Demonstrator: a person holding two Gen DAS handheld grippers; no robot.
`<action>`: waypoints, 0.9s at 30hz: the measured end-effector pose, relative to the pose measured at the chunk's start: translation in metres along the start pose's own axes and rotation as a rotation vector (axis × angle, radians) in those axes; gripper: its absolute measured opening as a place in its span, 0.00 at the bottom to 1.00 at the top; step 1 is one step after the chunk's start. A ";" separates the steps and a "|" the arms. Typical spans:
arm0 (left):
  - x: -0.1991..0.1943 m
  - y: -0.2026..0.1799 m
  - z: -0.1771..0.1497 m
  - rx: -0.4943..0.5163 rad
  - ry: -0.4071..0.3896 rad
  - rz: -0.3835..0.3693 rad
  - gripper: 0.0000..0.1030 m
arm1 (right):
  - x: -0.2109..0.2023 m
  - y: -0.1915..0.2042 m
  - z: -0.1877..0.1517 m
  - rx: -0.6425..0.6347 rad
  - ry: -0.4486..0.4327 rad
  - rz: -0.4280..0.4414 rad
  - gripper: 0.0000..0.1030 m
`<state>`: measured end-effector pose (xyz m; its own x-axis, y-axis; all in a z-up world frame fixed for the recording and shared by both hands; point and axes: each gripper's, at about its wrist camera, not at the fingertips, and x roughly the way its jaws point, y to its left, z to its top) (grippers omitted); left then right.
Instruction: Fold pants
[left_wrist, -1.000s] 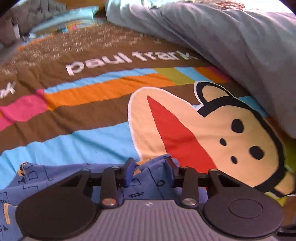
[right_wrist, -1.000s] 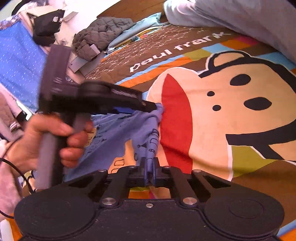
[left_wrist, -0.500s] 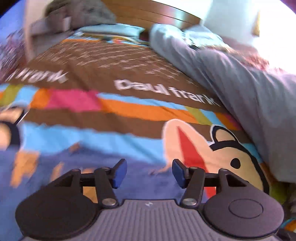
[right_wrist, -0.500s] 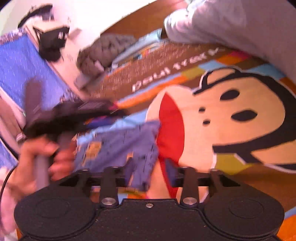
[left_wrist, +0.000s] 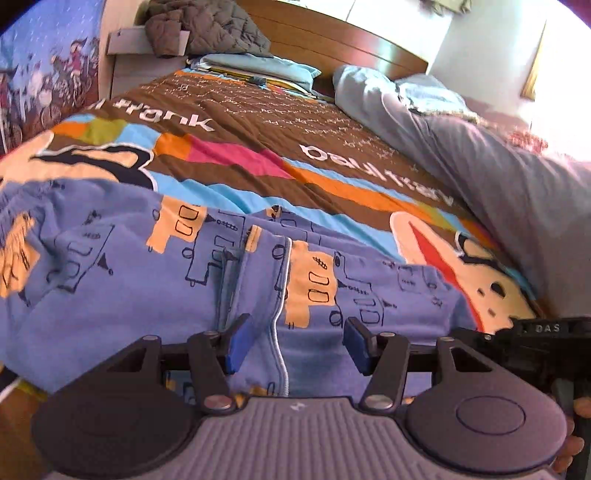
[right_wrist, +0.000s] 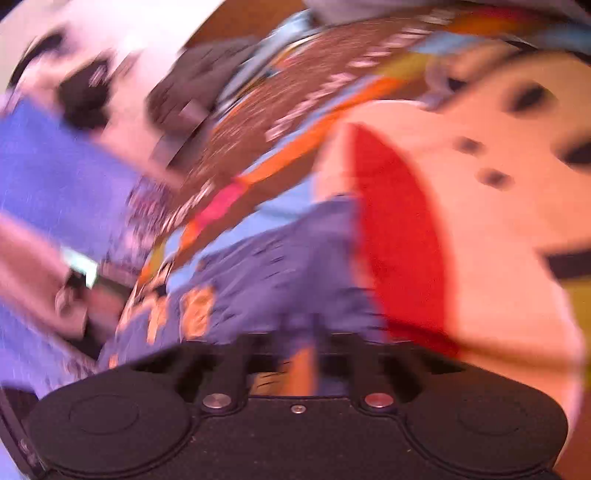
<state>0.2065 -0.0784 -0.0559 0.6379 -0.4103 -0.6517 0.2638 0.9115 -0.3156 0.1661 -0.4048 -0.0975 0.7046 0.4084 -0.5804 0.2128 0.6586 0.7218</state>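
Blue pants (left_wrist: 122, 266) with orange patches and black line drawings lie spread across the bed, with a white-stitched seam running down their middle. My left gripper (left_wrist: 297, 343) hovers just over that seam, open, its blue pads (left_wrist: 238, 343) either side of it and clear of the cloth. The right wrist view is badly blurred. There my right gripper (right_wrist: 299, 325) has its fingers drawn together at the near edge of the pants (right_wrist: 280, 266), with blue cloth apparently pinched between them. The right gripper's black body (left_wrist: 535, 332) shows at the left view's right edge.
A striped cartoon bedspread (left_wrist: 258, 147) covers the bed. A grey duvet (left_wrist: 498, 166) is heaped along the right side. Pillows (left_wrist: 258, 70) and a quilted grey jacket (left_wrist: 207, 29) lie by the wooden headboard (left_wrist: 332, 40).
My left gripper let go of the pants' end, opened and swung left to the middle of the pants. My right gripper opened, then drew shut again at the pants' edge.
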 end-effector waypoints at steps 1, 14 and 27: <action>-0.003 0.004 -0.001 -0.016 -0.003 -0.013 0.58 | -0.005 -0.008 0.001 0.049 -0.009 0.018 0.00; -0.077 0.044 -0.011 0.104 0.012 0.357 0.99 | -0.013 0.034 -0.016 -0.218 -0.035 0.030 0.71; -0.087 0.160 0.008 -0.352 -0.193 0.064 0.83 | -0.021 0.122 -0.071 -0.623 -0.236 -0.283 0.84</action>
<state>0.1987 0.1033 -0.0439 0.7781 -0.3093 -0.5466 -0.0235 0.8554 -0.5174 0.1294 -0.2881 -0.0246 0.8217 0.0682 -0.5658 0.0326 0.9856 0.1661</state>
